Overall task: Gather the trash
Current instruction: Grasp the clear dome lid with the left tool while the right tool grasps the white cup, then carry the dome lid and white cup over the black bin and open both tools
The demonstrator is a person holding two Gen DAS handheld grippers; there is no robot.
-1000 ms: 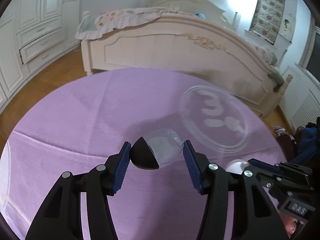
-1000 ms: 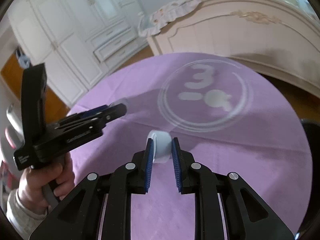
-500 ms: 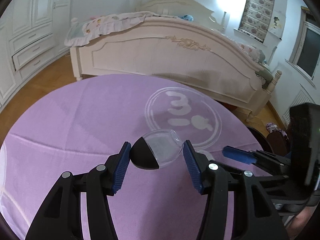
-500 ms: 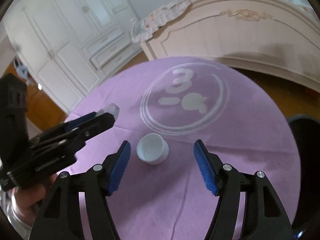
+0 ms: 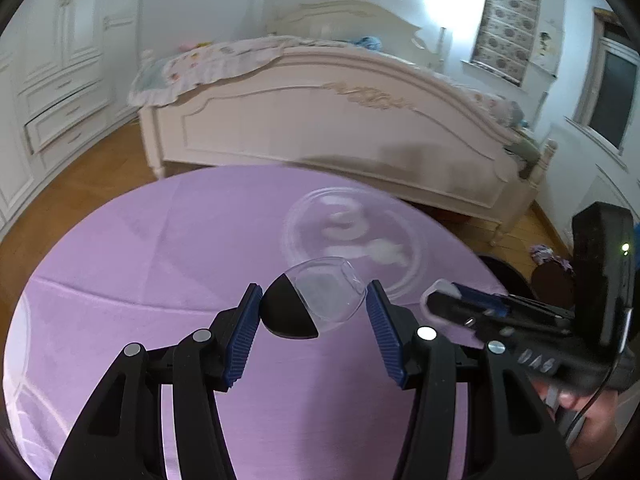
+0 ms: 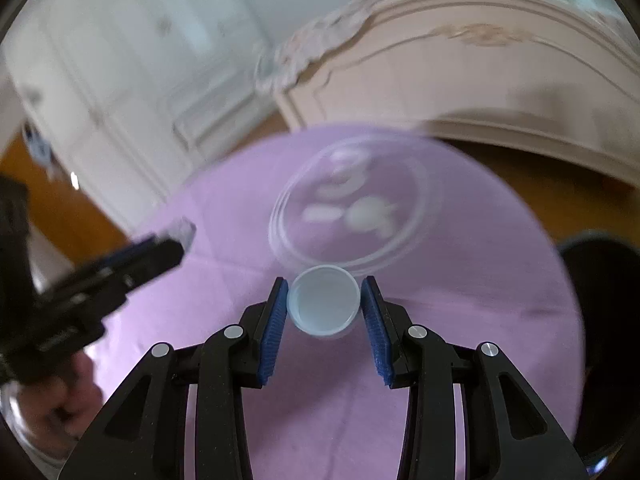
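A clear plastic cup with a black base (image 5: 310, 306) is held on its side between the blue pads (image 5: 240, 338) of the left tool (image 5: 312, 326), the black base touching the left pad and the clear rim reaching toward the right one, above a round desk draped in purple cloth (image 5: 160, 240). In the right wrist view, a small white cup (image 6: 323, 301) is clasped between the closing fingers of the right tool (image 6: 324, 320), its open mouth turned toward the camera; whether it is lifted off the cloth or resting on it cannot be told. The same white cup is glimpsed at the tip of the right tool in the left wrist view, just right of the left tool.

A white circular emblem with the numeral 3 (image 6: 352, 208) is printed on the cloth just beyond both cups, blurred by motion in both views. The left tool is seen at the left edge of the right wrist view, the person's hand (image 6: 60, 412) gripping its handle.

A dark round bin (image 6: 600, 280) is seen at the desk's right edge. Beyond the desk, across a wooden floor (image 5: 84, 168), a cream carved bed (image 5: 320, 120) with a floral quilt is seen, with white panelled cupboards (image 5: 60, 80) along the left wall.
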